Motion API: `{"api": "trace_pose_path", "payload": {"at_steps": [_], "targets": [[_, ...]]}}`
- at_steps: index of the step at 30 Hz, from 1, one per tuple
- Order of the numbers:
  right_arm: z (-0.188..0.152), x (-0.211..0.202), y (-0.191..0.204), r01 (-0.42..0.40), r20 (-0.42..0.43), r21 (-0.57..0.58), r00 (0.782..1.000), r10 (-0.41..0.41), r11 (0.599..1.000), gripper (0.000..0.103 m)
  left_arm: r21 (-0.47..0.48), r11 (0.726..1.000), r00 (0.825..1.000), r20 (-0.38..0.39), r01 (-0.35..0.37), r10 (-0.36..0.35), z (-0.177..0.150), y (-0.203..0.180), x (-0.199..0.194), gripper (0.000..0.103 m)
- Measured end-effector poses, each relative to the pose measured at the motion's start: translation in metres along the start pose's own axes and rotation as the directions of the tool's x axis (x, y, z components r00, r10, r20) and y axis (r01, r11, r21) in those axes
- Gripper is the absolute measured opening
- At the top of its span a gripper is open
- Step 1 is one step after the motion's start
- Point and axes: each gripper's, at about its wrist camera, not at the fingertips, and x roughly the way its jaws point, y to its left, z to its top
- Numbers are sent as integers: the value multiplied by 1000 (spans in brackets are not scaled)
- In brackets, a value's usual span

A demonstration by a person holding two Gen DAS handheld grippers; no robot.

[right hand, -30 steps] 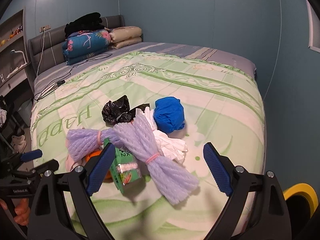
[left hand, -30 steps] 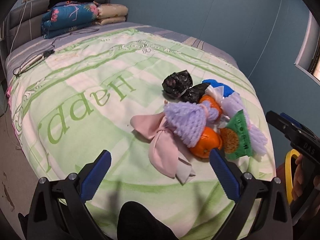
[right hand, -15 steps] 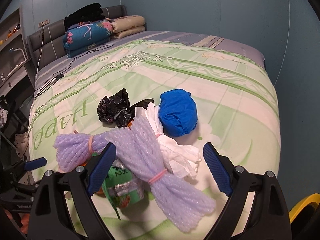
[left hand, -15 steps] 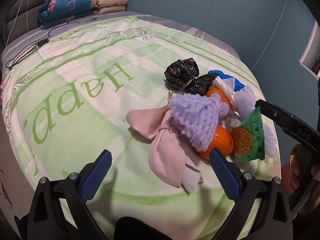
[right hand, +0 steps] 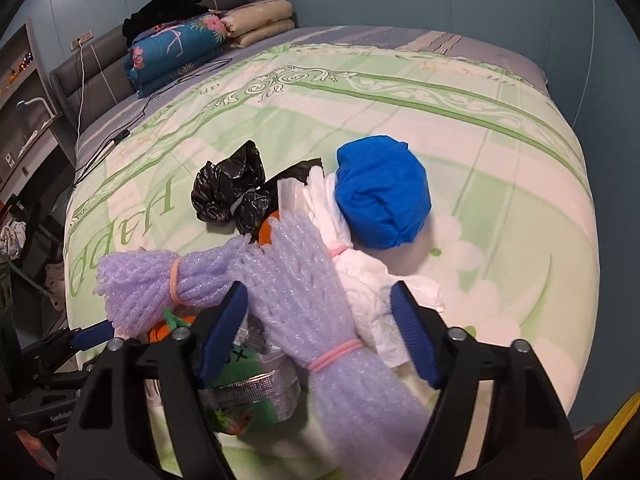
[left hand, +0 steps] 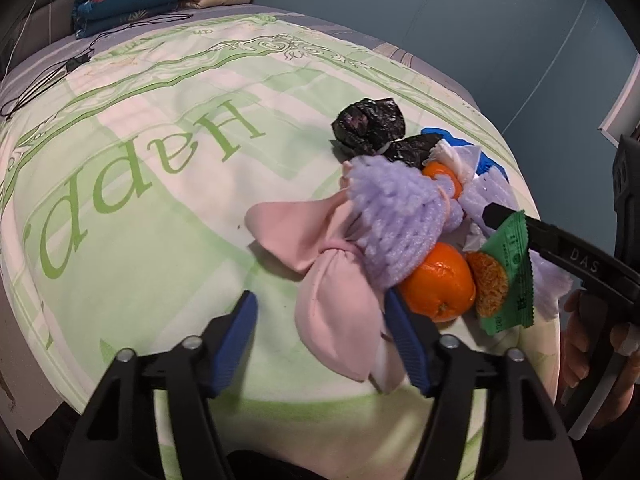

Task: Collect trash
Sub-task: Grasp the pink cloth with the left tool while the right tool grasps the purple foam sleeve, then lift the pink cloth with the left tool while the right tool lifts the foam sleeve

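your left gripper (left hand: 320, 340) and right gripper (right hand: 320, 332), jaws just narrowing yet unclenched, straddled the pink cloth (left hand: 340, 300) and purple foam net (right hand: 304, 300); sinking deeper before squeezing looked wise.

We see even, soft indoor light on the green-and-cream patterned quilt (left hand: 168, 216), with faint shadows under the heap. Both fisheye views bow straight lines and darken to black corners. The lavender foam netting bundle (right hand: 320, 320) nearest the right lens looks slightly blurred, perhaps from motion.
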Motion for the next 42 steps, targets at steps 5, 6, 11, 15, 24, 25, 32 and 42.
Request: {"api": "trace_pose_path", "payload": {"at_steps": [5,6,11,15,24,25,32,42], "targets": [[0,-1,3,8,0,-8,1000,-8,1000,52,5,1000,1000,4,-1,1,0,2,-2,45],[0,-2,4,8,1,-9,1000,-8,1000,50,5,1000,1000,5,0,0,0,2,-3,43],[0,-10,12,24,23,-30,999,-24,999,31,9,1000,1000,11,1,-1,0,2,-7,29],[-1,-17,18,41,37,-52,999,-39,998,18,4,1000,1000,15,9,-9,-1,3,-13,26],[-6,-42,13,37,71,-35,997,-35,999,15,9,1000,998,59,2,-2,-3,1,-35,26],[-6,-47,13,37,77,-34,996,-35,999,15,7,1000,998,65,2,-3,-3,1,-38,26],[-10,-84,8,32,138,-16,990,-29,999,15,12,1000,995,103,-3,2,-5,-1,-60,26],[-17,-137,0,30,225,2,974,-30,1000,15,22,1000,985,172,-11,7,-9,-7,-93,22]]}}
